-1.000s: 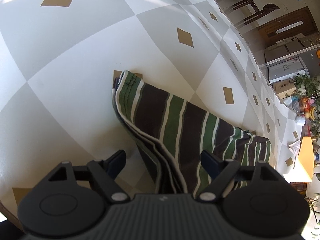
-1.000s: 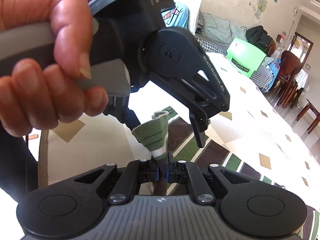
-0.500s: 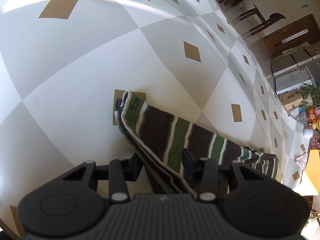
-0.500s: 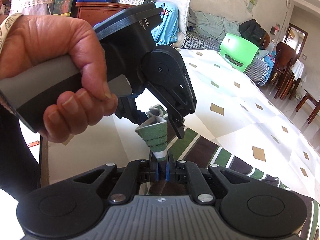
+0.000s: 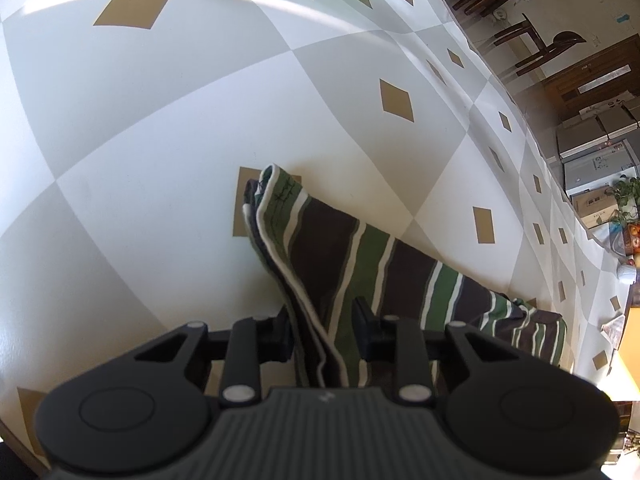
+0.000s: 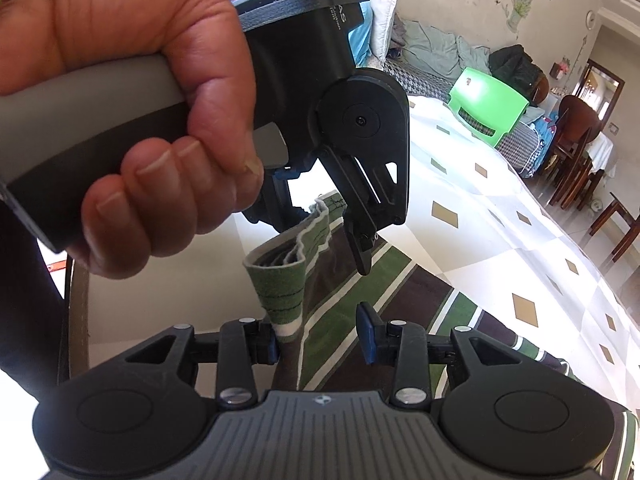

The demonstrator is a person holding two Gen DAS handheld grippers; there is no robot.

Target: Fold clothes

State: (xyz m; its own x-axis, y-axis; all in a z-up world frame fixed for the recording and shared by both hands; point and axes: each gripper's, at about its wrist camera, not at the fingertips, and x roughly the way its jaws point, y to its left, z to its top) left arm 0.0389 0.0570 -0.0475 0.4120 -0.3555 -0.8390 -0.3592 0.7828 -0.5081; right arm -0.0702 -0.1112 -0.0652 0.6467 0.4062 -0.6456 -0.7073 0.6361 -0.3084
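Note:
A green, brown and white striped garment (image 5: 360,264) lies folded in several layers on the checked tablecloth (image 5: 160,128). My left gripper (image 5: 322,330) has closed its fingers in against the layered edge of the garment, which runs between them. In the right wrist view the garment (image 6: 360,300) stretches away over the table, with its bunched corner (image 6: 288,264) raised. My right gripper (image 6: 320,338) is open, and the corner rests against its left finger. The left gripper (image 6: 320,236), held by a hand, straddles the same corner from above.
Dark wooden chairs (image 5: 536,40) and boxes (image 5: 596,168) stand beyond the table's far edge. In the right wrist view a green plastic chair (image 6: 488,108) and a sofa with pillows and clothes (image 6: 424,48) stand behind the table, and wooden chairs (image 6: 576,152) at the right.
My left gripper has closed from wide open onto the garment's layered edge. My right gripper, shut on the corner until half a second ago, has opened and let it go.

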